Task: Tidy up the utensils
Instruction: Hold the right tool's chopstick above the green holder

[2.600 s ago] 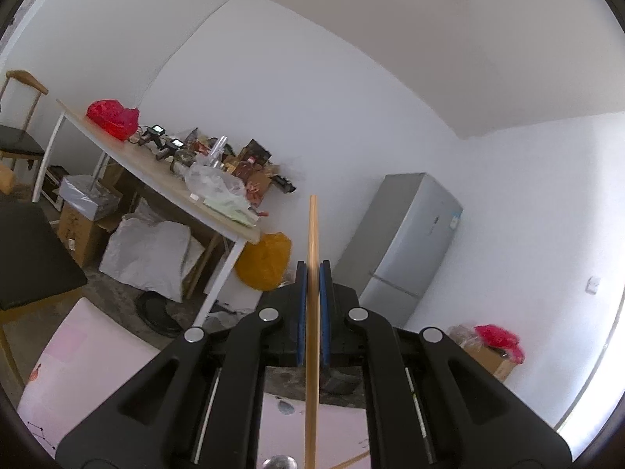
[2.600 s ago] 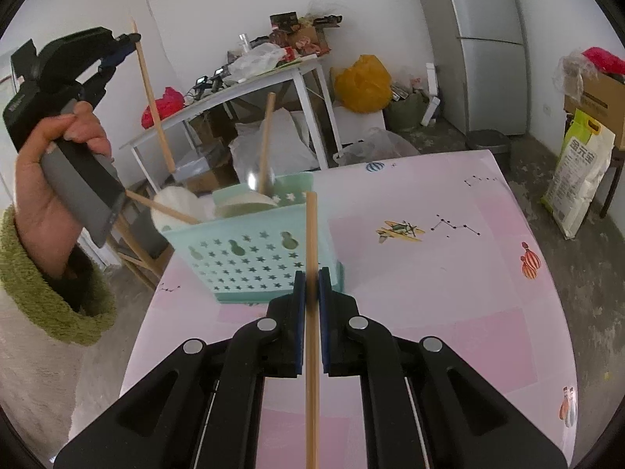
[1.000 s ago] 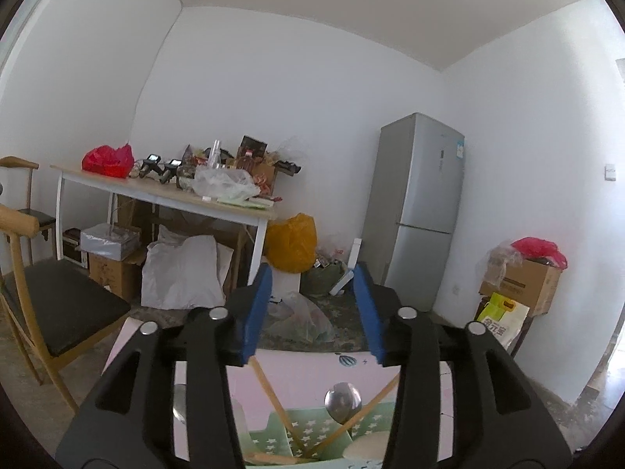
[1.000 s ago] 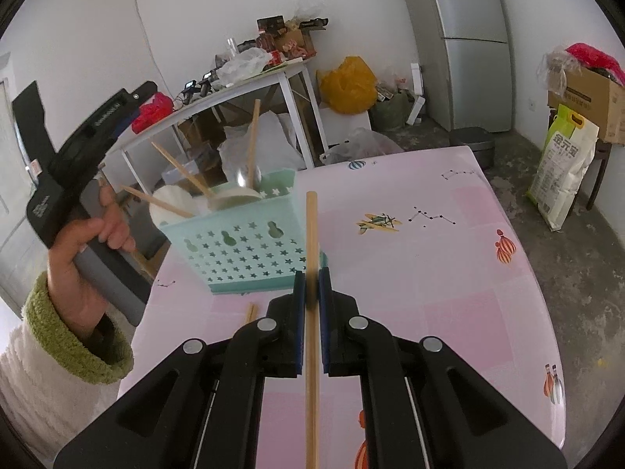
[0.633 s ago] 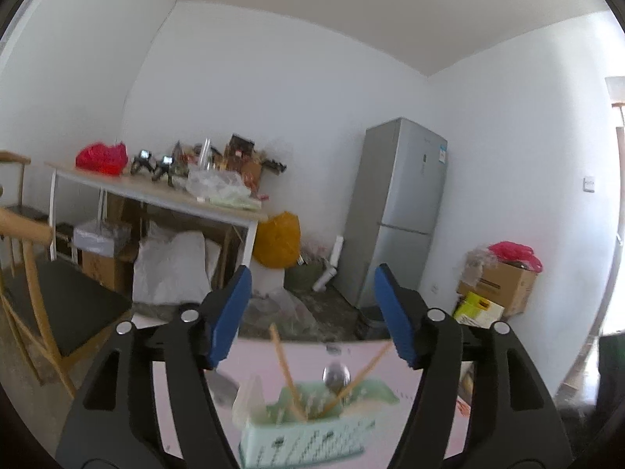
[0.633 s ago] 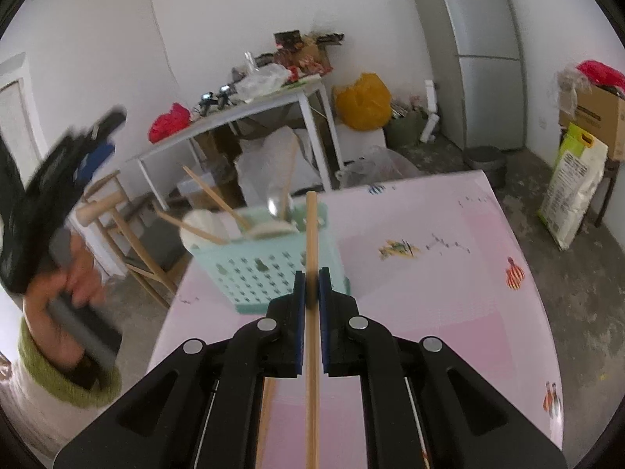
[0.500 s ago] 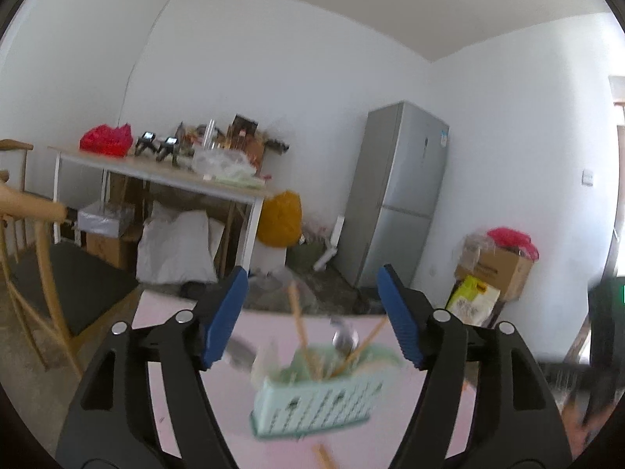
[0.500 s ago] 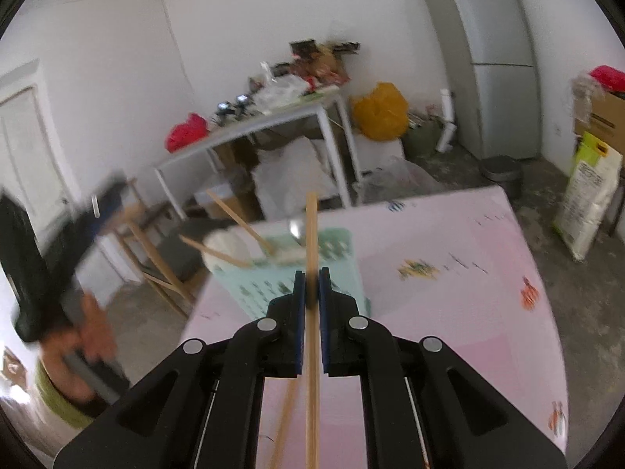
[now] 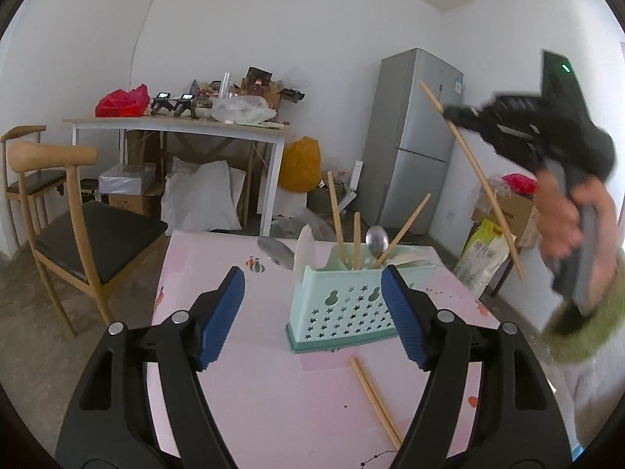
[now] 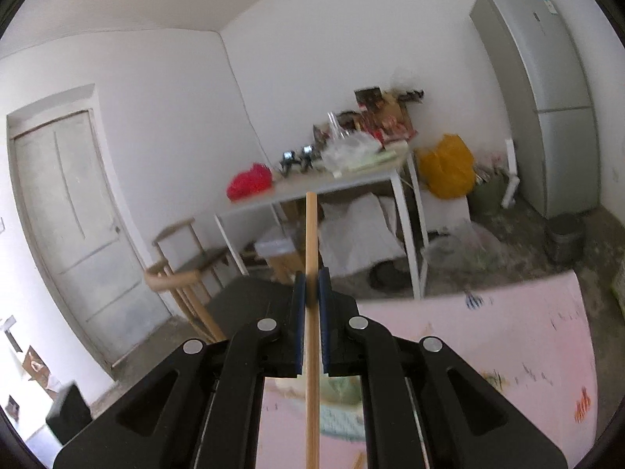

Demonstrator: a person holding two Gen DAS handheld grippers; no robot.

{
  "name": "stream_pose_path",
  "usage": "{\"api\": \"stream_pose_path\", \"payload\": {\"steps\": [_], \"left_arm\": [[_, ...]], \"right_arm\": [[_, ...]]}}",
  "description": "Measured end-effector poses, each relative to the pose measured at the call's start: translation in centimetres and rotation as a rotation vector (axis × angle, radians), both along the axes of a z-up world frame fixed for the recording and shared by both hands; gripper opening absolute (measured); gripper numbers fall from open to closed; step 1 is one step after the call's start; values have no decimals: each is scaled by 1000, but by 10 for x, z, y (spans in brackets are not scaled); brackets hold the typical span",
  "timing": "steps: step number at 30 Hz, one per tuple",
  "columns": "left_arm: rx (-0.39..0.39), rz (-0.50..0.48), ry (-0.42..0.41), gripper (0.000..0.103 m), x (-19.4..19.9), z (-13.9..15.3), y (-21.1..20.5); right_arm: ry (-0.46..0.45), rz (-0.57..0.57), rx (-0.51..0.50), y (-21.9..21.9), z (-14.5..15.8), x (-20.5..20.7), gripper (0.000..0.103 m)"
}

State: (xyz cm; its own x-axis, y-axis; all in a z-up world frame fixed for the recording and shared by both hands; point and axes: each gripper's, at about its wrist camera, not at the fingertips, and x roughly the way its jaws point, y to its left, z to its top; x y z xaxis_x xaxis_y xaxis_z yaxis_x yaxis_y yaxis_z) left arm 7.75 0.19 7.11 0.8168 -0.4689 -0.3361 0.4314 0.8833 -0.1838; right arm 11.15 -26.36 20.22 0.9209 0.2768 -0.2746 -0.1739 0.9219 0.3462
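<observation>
The left gripper [image 9: 312, 308] is hanging released over the pink table's [image 9: 273, 391] near edge, nothing between its pads. One chopstick [image 9: 375, 394] is lying before the mint basket [image 9: 343, 305] mid-table. The right gripper [image 10: 311, 297] is clenching another chopstick [image 10: 311, 312] aloft.

Bare pink tabletop [image 9: 250, 371] left of basket [image 9: 343, 308]; loose chopstick [image 9: 375, 398] front-right.

White walls [image 9: 273, 19] and a bare concrete floor [image 9: 23, 312]. A silver fridge [image 9: 414, 136] stands in the corner beside a cluttered white side table [image 9: 175, 125]. Two wooden chairs [image 9: 78, 219] sit near the pink tabletop [image 9: 273, 371]; a pale panelled door [image 10: 74, 226] is shut.
</observation>
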Motion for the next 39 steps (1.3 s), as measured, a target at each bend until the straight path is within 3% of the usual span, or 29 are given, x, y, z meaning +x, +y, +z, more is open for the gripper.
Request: {"api": "stream_pose_path", "payload": {"steps": [10, 17, 25, 39], "left_arm": [[39, 63, -7, 71, 1, -5, 10], [54, 115, 5, 71, 10, -8, 21], [57, 127, 14, 71, 20, -10, 19], [55, 125, 12, 72, 20, -9, 17]], "right_arm": [[-75, -31, 65, 2, -11, 81, 7], [-10, -63, 88, -2, -49, 125, 7], [44, -81, 58, -2, -72, 142, 7], [51, -61, -25, 7, -68, 145, 8]]}}
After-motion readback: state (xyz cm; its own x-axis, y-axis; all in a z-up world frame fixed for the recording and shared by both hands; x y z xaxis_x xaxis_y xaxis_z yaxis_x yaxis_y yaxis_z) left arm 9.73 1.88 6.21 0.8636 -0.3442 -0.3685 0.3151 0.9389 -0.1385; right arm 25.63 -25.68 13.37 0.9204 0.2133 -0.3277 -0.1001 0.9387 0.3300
